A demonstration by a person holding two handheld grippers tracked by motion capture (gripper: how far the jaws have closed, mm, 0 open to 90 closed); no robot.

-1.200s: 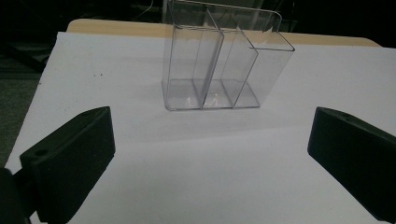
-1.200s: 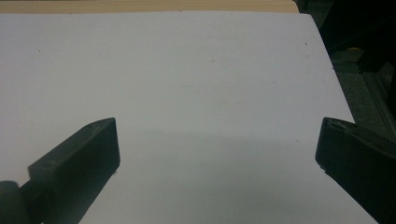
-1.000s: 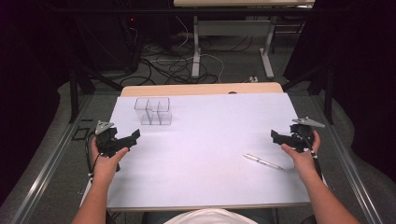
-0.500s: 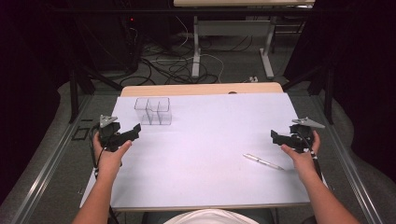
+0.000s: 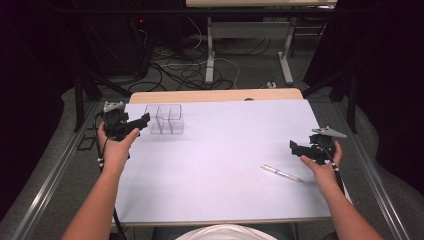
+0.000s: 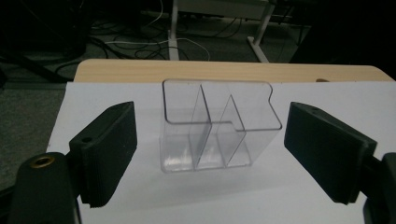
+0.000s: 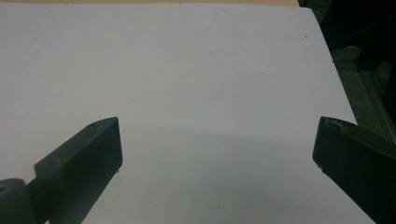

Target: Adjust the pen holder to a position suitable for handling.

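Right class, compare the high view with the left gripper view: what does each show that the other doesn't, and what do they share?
High view alone: the pen, the right hand-held gripper, and both forearms.

Left gripper view alone: the clear organiser's inner dividers up close, framed between two open black jaws that don't touch it.

Shared: the organiser, the white sheet, the wooden table edge and floor cables.

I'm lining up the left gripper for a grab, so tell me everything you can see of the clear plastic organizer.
The clear plastic organizer is a see-through, open-topped box that looks like hard acrylic, split by inner walls into several compartments, all apparently empty. Its rim steps down to a lower front section. It stands upright on the white sheet near the table's far left corner. The left gripper points at it with its jaws apart on either side; nothing touches it but the sheet.
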